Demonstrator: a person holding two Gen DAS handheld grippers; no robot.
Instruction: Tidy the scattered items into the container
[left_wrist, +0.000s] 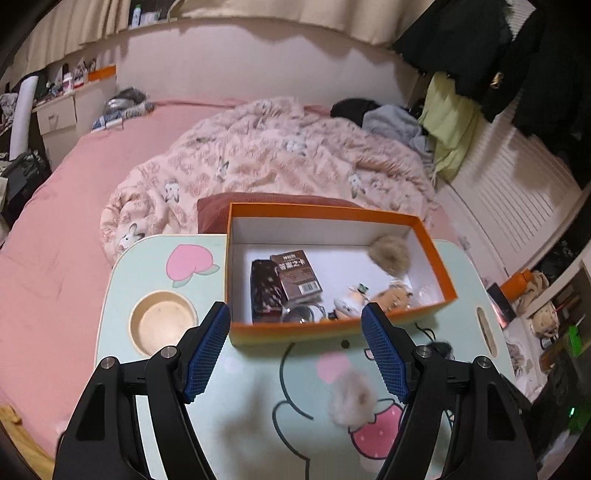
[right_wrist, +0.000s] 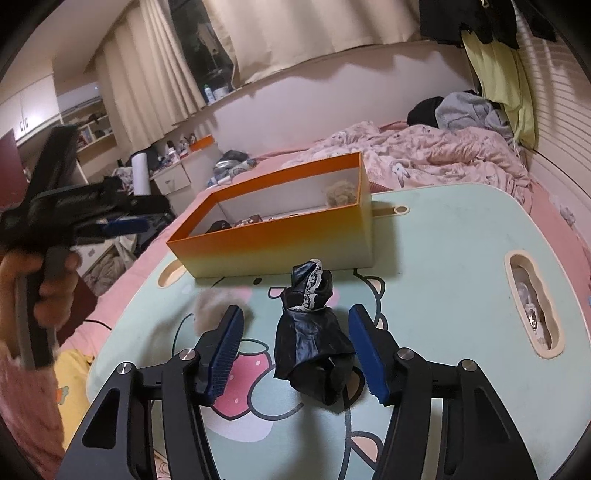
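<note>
Bedside lap table (right_wrist: 443, 258), left to right: left gripper (left_wrist: 295, 343) hovers open and empty before the orange box (right_wrist: 273, 243); right gripper (right_wrist: 295, 350) straddles the black lace-trimmed pouch (right_wrist: 310, 332), pads not yet touching, likely next to be boxed

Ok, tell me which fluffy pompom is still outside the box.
The pale pinkish pompom lying on the table's strawberry picture, in front of the orange box. The brown pompom already sits in the box's far corner.
</note>
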